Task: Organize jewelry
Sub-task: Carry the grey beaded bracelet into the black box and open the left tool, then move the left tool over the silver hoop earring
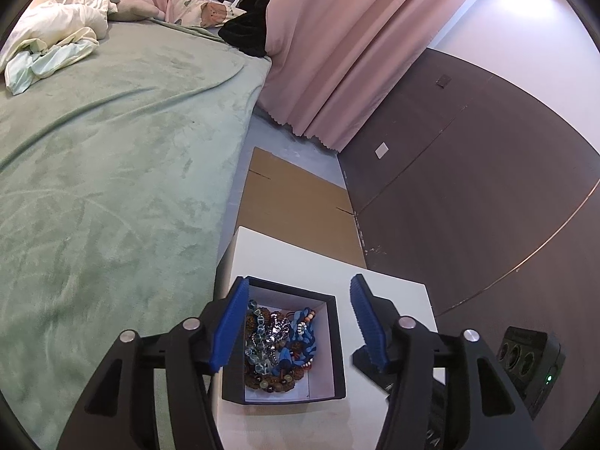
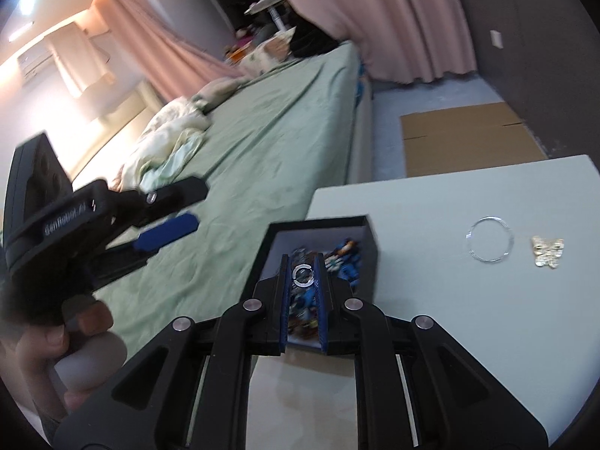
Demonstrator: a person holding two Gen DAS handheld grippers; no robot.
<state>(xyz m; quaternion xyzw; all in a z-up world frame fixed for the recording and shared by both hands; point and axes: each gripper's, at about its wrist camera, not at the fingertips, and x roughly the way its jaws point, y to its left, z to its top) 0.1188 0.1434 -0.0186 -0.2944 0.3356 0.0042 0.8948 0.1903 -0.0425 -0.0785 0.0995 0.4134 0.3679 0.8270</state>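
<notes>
Jewelry: we found a tangle of beads, blue and clear and brown pieces (image 1: pixel 279 341), heaped inside the box.
Box: we noted a black box with a white lining (image 1: pixel 335 341), lid off, standing on the white table (image 1: pixel 285 258) near the edge beside the bed.
Left gripper: we saw the left gripper (image 1: pixel 298 324) above the box with its blue pads wide apart and nothing between them.
Right gripper: we recorded the right gripper (image 2: pixel 303 275) nearly closed, its pads pinching a small silver ring (image 2: pixel 302 275) above the box.
Loose pieces: we counted a clear bangle (image 2: pixel 489 239) and a gold butterfly clip (image 2: pixel 547 252) lying just beside each other on the table, apart from the box.
Surroundings: we listed a green bed (image 1: pixel 112 172), pink curtains (image 1: pixel 337 56), and flat cardboard (image 1: pixel 292 202) on the floor.
Hand: we saw a hand (image 2: pixel 56 352) holding the left gripper's handle.
</notes>
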